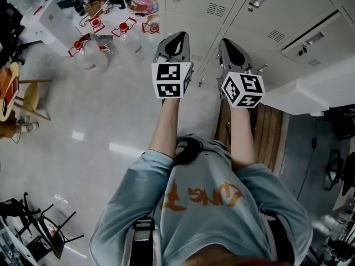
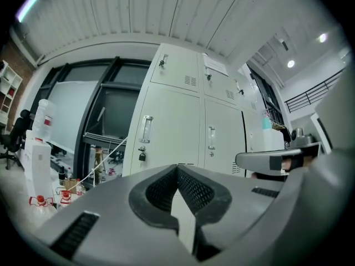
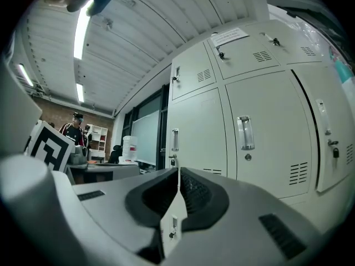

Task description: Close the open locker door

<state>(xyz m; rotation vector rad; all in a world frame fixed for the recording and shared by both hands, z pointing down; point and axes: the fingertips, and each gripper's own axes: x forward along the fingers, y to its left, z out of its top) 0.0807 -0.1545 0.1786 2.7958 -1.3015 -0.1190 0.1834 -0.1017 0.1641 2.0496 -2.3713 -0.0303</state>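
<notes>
In front of the bank of pale lockers [image 1: 244, 15], you hold both claws out level, side by side and close together, each with its marker cube facing up at you. Your left claw [image 2: 177, 168] is pressed fully together, and nothing sits between its pads. It points at a shut locker door that carries a small padlock [image 2: 142, 156]. Your right claw [image 3: 178, 170] is likewise closed tight and empty. It faces two shut doors with upright clear handles.

The open locker door [image 1: 313, 93] stands out from the row on your right. In the head view it is a broad white panel just to the right of your right claw, and neither claw's tip touches it.

On the glossy floor [image 1: 111, 121], clear water jugs with red handles [image 1: 89, 54] are clustered well off to your left. Wooden slats [image 1: 266, 132] lie below your right forearm at the foot of the lockers.
</notes>
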